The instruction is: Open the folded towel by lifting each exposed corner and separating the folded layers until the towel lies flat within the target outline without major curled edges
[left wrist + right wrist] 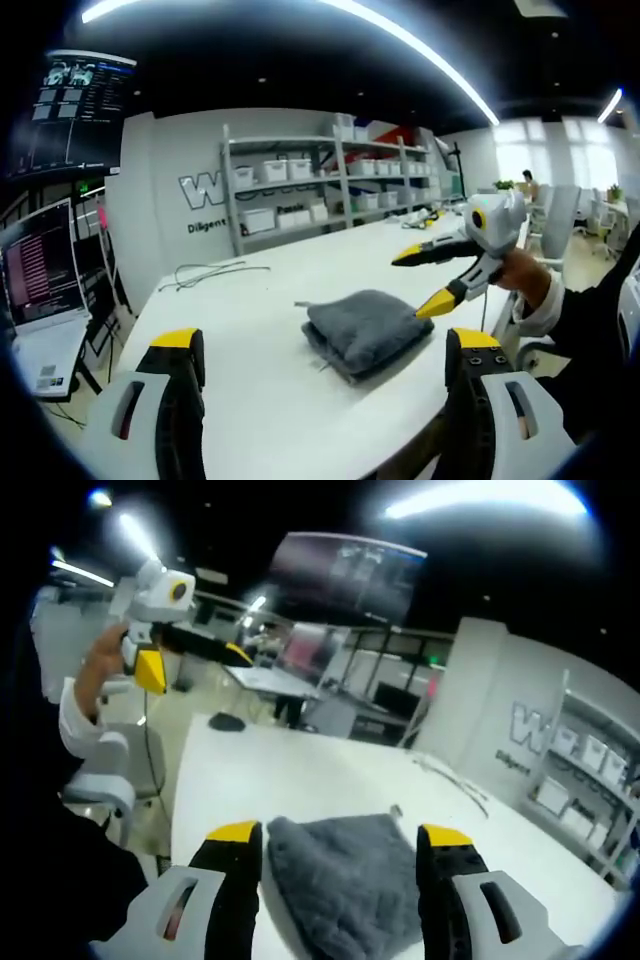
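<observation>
A grey folded towel [365, 330] lies on the white table [250, 400], thick and several layers deep. My left gripper [328, 338] stands open, its yellow-tipped jaws wide apart and short of the towel. The right gripper [420, 282], held by a hand, comes in from the right, open, with its lower tip just above the towel's right edge. In the right gripper view the towel [345, 880] lies between and below the open jaws of my right gripper [339, 833]. The left gripper [195, 662] is held up high at the left, open, away from the towel.
A loose cable [210, 270] lies at the table's back. A laptop [40, 270] stands at the left and shelves with white bins [320, 190] behind. A small dark object [227, 721] sits near the table's far corner. A chair [100, 770] stands beside the table edge.
</observation>
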`<state>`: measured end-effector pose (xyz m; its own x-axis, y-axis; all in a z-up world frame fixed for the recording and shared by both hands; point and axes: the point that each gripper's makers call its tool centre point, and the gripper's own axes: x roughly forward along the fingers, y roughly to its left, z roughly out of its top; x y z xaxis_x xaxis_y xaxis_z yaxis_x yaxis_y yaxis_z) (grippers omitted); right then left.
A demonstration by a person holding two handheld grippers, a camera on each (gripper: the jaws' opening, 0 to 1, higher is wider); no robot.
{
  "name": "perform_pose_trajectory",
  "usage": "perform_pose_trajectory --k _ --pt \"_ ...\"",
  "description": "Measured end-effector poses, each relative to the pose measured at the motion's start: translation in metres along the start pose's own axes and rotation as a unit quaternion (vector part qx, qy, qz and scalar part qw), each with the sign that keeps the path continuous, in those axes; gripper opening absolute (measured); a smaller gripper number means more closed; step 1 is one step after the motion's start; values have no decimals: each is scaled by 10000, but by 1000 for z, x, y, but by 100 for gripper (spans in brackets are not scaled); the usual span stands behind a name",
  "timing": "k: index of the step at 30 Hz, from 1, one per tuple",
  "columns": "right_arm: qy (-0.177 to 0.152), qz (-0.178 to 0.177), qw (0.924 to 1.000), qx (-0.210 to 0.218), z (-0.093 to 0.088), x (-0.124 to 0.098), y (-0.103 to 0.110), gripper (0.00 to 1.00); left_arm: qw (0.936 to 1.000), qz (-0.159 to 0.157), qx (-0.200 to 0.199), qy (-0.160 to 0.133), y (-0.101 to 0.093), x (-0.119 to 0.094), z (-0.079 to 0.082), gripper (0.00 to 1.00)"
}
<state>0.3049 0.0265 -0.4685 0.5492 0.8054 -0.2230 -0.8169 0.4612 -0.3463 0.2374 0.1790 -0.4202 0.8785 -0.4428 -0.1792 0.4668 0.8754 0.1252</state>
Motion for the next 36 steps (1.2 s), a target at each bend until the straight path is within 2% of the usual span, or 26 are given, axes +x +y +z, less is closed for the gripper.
perform_pose_trajectory --k 7,18,25,36 --pt "89 28 9999 -41 -3 3 3 59 10000 -24 13 14 -2 -1 0 99" --pt "197 143 9997 79 -7 6 6 65 10000 -2 24 32 -1 -1 -1 99" --pt "150 138 9997 110 -6 8 6 67 10000 -5 12 21 0 -1 -1 99" --pt "134 115 9997 142 -9 11 5 62 10000 8 -12 27 1 0 -2 99"
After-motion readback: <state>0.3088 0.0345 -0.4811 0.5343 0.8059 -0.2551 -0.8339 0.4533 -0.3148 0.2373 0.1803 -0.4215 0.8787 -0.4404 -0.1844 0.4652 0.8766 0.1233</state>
